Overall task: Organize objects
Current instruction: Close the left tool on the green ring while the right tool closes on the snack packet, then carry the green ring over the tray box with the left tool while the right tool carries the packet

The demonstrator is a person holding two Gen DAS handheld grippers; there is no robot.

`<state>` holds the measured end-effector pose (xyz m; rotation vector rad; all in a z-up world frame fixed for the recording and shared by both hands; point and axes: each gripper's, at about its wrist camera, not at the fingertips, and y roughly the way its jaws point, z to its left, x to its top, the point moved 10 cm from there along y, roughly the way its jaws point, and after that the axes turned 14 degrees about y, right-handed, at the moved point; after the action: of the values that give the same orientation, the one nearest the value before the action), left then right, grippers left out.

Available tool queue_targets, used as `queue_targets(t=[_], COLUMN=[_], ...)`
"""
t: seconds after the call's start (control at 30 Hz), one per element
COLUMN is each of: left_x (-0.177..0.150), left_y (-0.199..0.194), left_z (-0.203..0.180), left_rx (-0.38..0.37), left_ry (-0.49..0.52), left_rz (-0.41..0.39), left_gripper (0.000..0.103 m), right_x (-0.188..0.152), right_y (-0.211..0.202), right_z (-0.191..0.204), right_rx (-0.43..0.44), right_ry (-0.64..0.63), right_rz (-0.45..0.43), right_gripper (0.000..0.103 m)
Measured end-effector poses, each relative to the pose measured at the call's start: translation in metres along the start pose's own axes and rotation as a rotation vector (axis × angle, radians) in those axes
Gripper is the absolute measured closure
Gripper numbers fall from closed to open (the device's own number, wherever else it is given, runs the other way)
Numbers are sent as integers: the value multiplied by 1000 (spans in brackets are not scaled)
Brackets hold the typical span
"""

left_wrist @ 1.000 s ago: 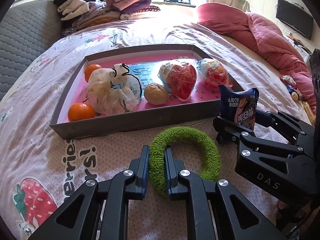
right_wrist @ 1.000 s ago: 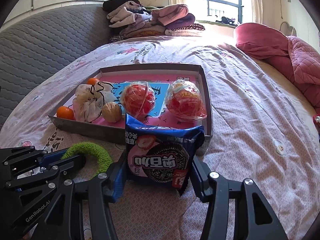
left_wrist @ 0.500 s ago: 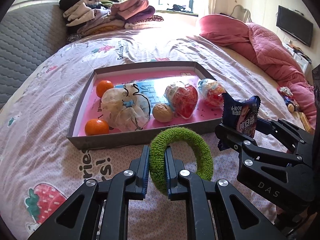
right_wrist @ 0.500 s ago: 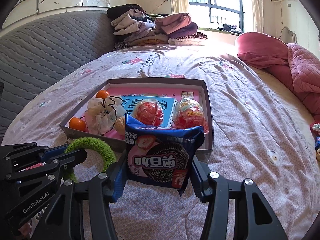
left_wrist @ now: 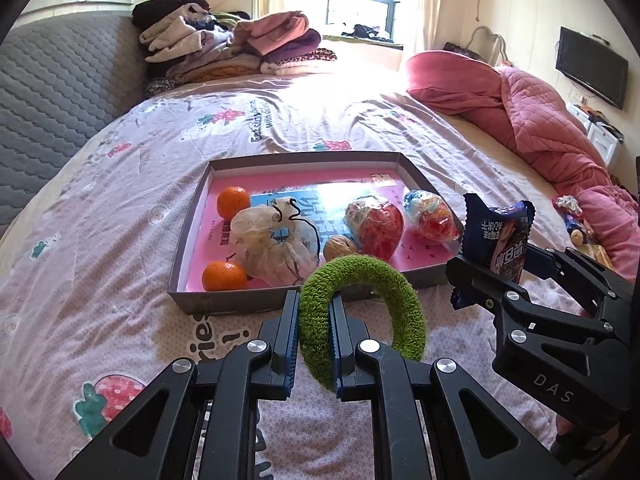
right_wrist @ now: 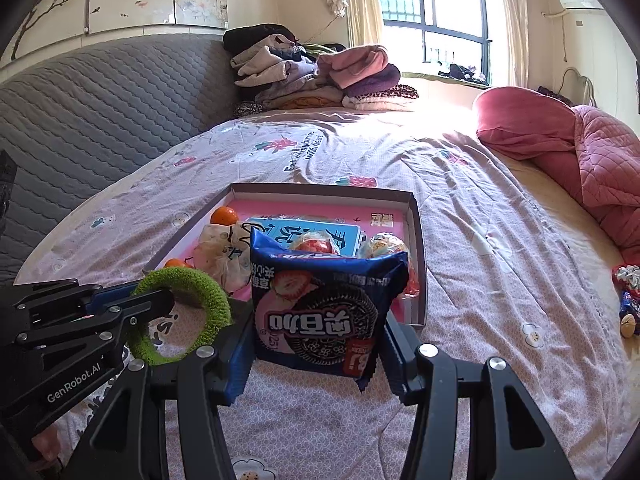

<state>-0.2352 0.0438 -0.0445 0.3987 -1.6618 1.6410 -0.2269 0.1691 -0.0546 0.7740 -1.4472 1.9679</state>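
Between the fingers of the left gripper, pinched across one side of its band, sits the green fuzzy ring, soft and light, squashing under the pads. Ahead of it lies the tray. The right gripper clamps the cookie packet by its side edges; crinkly film, probably brittle biscuits inside, so a gentle edge hold suits.
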Motion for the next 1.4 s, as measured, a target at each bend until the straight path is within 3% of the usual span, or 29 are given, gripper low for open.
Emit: queue_targets(t=[0.5,0.87,1.4], left_x=[19,34,39], left_y=[-7,20,61], left_z=[35,55,67], left_rx=[36,55,58], left_ry=[-53,-82,-110], left_rz=[-48,-41,-7], left_gripper=[90,90,90], right_x=[33,54,58], right_y=[-6,19,57], right_z=[16,24,17], right_rx=[-17,-24,-59], right_ry=[-65,-121,-139], right_rz=[-54,-62,-31], right_gripper=[48,48,48])
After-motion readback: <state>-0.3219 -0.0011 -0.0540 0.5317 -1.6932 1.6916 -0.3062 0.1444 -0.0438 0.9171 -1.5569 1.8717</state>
